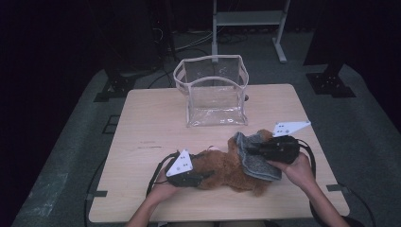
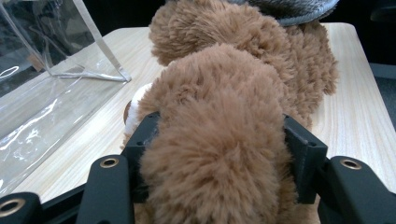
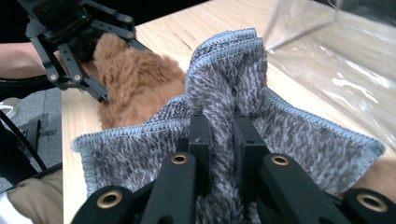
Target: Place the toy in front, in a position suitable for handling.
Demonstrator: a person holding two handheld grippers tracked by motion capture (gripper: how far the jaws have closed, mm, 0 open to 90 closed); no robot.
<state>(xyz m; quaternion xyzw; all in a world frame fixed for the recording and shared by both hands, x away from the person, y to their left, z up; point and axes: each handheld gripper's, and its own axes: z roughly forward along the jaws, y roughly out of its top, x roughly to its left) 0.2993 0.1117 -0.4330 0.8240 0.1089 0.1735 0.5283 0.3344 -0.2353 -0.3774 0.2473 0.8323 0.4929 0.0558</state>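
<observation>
Gripping left: the brown plush toy (image 2: pixel 224 140) is clamped by the left gripper (image 1: pixel 189 178).
Gripping right: the grey cloth (image 3: pixel 233 107) is pinched by the right gripper (image 1: pixel 255 150).
Location: toy lies on desk (image 1: pixel 151 127), cloth draped over it, near clear bag (image 1: pixel 213 92).

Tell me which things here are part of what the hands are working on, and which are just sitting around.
In the job:
- brown plush toy, clamped by the left gripper
- grey cloth, pinched by the right gripper and lying over the toy

Just standing by:
- clear plastic bag, upright and untouched at the far side of the table
- metal stand on the floor behind
</observation>
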